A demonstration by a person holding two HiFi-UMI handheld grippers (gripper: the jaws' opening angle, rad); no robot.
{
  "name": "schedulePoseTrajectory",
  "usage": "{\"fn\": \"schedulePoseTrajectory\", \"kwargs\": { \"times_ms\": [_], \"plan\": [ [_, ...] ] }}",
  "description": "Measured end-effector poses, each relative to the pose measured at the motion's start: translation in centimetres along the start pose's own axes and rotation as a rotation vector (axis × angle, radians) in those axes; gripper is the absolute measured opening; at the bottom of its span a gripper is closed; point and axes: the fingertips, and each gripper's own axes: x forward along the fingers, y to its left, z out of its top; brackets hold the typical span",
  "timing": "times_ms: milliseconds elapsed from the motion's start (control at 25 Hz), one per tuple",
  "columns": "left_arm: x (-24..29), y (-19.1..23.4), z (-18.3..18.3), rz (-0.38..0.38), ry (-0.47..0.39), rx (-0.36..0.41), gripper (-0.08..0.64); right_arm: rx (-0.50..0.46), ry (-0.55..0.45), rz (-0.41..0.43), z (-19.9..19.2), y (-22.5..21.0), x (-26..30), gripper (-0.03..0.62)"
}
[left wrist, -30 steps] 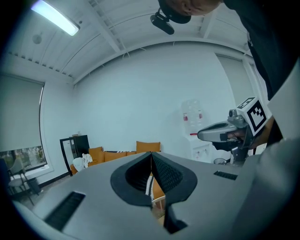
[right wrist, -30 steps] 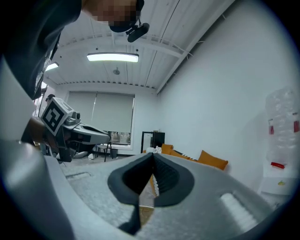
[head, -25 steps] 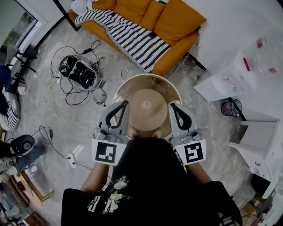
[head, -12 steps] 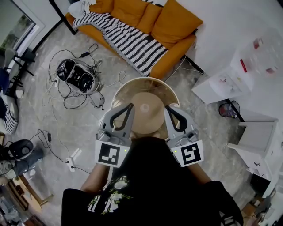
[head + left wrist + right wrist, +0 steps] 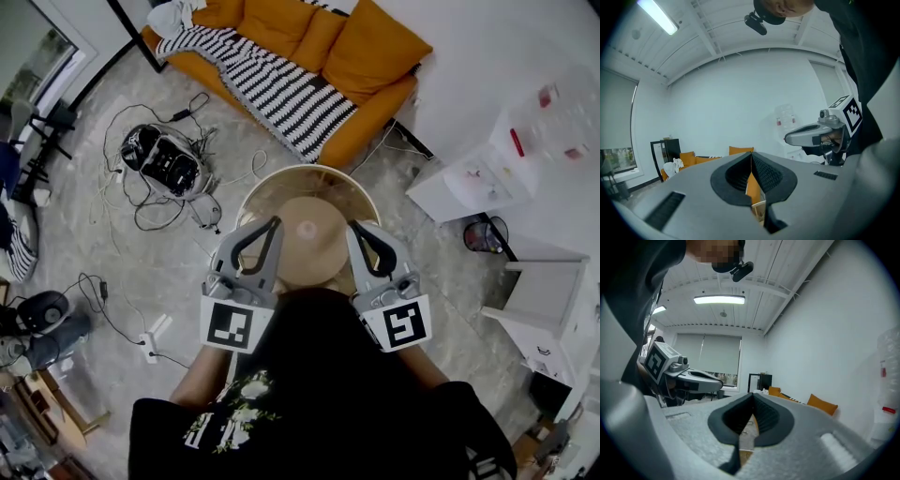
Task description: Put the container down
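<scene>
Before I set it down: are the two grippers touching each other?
Apart. The head view shows the left gripper and right gripper on opposite sides of the container, its middle between them.

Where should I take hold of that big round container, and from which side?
Pinch the container by its thin upright rim from the near side, one gripper each side of the middle. The wall is thin enough to clamp, and the body is too wide to span. The left hand-held gripper and right hand-held gripper appear clamped that way.
</scene>
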Motion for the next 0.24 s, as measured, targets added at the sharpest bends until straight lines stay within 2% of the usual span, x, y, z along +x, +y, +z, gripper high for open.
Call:
{"fn": "schedulePoseTrajectory", "kwargs": {
  "times_ms": [240],
  "plan": [
    [0.97, -0.64, -0.22, -0.008, 0.009, 0.022, 0.012, 0.001, 0.002, -0.012, -0.52, -0.94, -0.13, -0.006]
  ]
}}
